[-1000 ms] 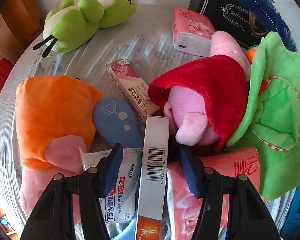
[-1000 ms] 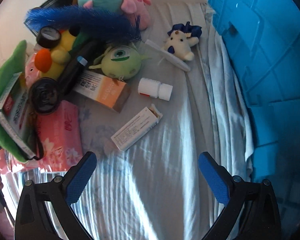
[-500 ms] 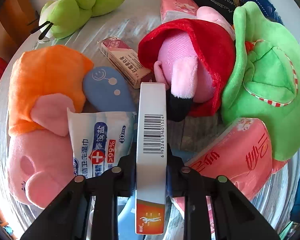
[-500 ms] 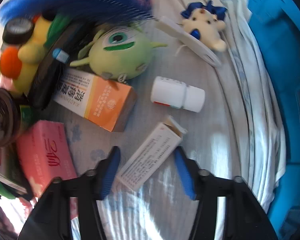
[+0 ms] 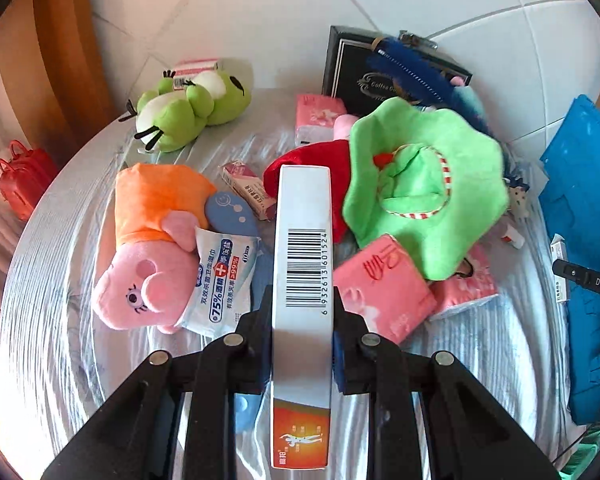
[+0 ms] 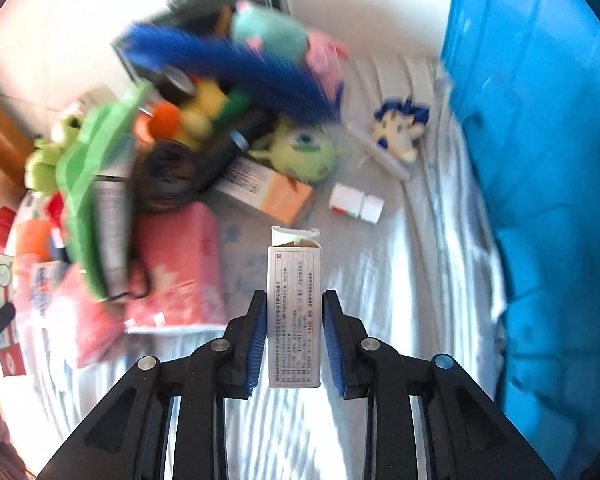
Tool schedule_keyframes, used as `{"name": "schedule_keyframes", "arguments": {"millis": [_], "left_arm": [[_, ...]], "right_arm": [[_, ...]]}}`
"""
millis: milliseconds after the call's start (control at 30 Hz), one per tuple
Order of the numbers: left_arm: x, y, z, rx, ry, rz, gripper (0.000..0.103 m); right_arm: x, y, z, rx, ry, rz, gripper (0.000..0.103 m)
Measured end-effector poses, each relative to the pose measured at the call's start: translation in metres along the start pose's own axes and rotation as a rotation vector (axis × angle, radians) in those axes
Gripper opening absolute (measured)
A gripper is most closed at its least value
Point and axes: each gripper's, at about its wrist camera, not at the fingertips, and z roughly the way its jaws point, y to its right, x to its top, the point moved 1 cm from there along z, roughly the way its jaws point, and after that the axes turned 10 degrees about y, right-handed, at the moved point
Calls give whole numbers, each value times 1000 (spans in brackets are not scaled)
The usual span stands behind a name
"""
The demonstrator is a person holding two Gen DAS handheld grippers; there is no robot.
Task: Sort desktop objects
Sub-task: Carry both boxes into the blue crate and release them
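Observation:
My left gripper (image 5: 302, 300) is shut on a long white box (image 5: 303, 280) with a barcode and an orange end, held up above the pile. My right gripper (image 6: 294, 308) is shut on a small white medicine box (image 6: 294, 312) with an open flap, lifted off the striped cloth. Below the left gripper lie a wipes pack (image 5: 224, 280), a pink pig plush in orange (image 5: 156, 240), pink tissue packs (image 5: 382, 288) and a green plush hat (image 5: 424, 188). The right gripper with its box also shows at the right edge of the left wrist view (image 5: 560, 276).
A blue bin (image 6: 548, 200) stands at the right. A white pill bottle (image 6: 356, 208), an orange-white box (image 6: 268, 192), a green one-eyed plush (image 6: 304, 154) and a small white-blue plush (image 6: 400, 132) lie on the cloth. A green frog plush (image 5: 188, 108) and black box (image 5: 376, 76) sit at the back.
Both grippers closed on their boxes and rose: the left lifted the barcode box above the pile, the right picked the small medicine box off the cloth.

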Motion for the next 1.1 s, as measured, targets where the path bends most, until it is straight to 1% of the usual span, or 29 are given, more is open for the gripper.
{"name": "schedule_keyframes", "arguments": {"millis": [67, 133, 167, 300, 400, 567, 633, 733, 867, 1000, 1100], "left_arm": [[-9, 15, -27, -6, 42, 10, 22], [-11, 27, -42, -15, 85, 36, 22], [-12, 34, -47, -25, 107, 47, 22], [-16, 73, -90, -86, 189, 101, 22], [-13, 103, -119, -144, 242, 130, 22], [-11, 154, -155, -230, 318, 185, 22], [-10, 175, -168, -271, 344, 205, 22], [-5, 209, -187, -327, 383, 239, 22], [0, 257, -211, -402, 428, 291, 22], [3, 304, -229, -469, 454, 341, 22], [6, 342, -239, -508, 466, 375, 22]], "right_arm": [[0, -12, -27, 0, 60, -26, 27], [-4, -21, -64, 4, 130, -56, 27], [-1, -24, -75, 10, 157, -61, 27], [-16, -28, -136, 26, 271, -80, 27], [-23, -23, -179, 28, 344, -85, 27], [-34, -7, -242, -8, 462, -89, 27], [-39, 7, -267, -41, 514, -85, 27], [-45, 30, -300, -59, 574, -56, 27], [-50, 67, -335, -110, 643, -17, 27], [-56, 112, -359, -182, 682, 34, 27], [-61, 149, -367, -216, 687, 87, 27]]}}
